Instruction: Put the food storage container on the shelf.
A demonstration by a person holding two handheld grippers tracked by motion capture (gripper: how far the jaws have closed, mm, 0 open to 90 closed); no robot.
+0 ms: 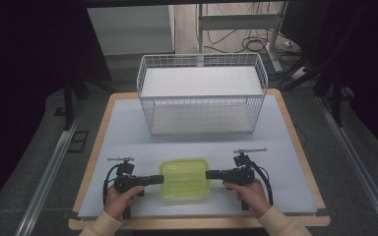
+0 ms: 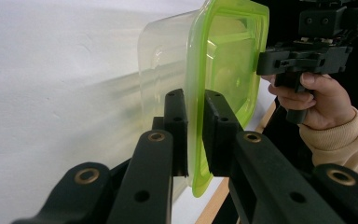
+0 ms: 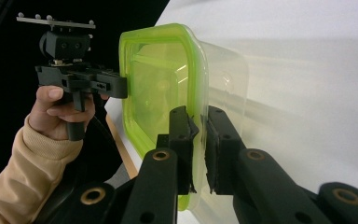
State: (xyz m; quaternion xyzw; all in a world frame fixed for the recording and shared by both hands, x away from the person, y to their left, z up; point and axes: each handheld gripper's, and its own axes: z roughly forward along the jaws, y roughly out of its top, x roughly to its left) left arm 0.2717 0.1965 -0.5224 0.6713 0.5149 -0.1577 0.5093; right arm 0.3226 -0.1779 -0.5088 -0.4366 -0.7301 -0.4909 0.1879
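Note:
A clear plastic container with a lime-green lid point(image 1: 185, 179) rests near the front edge of the pale table point(image 1: 128, 137). My left gripper point(image 1: 161, 180) reaches in level from the left, its jaws closed over the lid's left rim point(image 2: 195, 112). From the right, my right gripper point(image 1: 208, 174) pinches the opposite rim between its pads point(image 3: 199, 126). In the left gripper view the container point(image 2: 226, 60) stands on edge, with the other hand and gripper point(image 2: 303, 56) beyond it. The right gripper view shows the lid point(image 3: 156, 84) and the left gripper point(image 3: 81, 79) held by a hand in a beige sleeve.
A white wire basket point(image 1: 202, 105) with a shelf inside stands at the back middle of the table. The table's wooden edge point(image 1: 197, 223) runs just below my hands. Dark floor, rails and cables surround the table.

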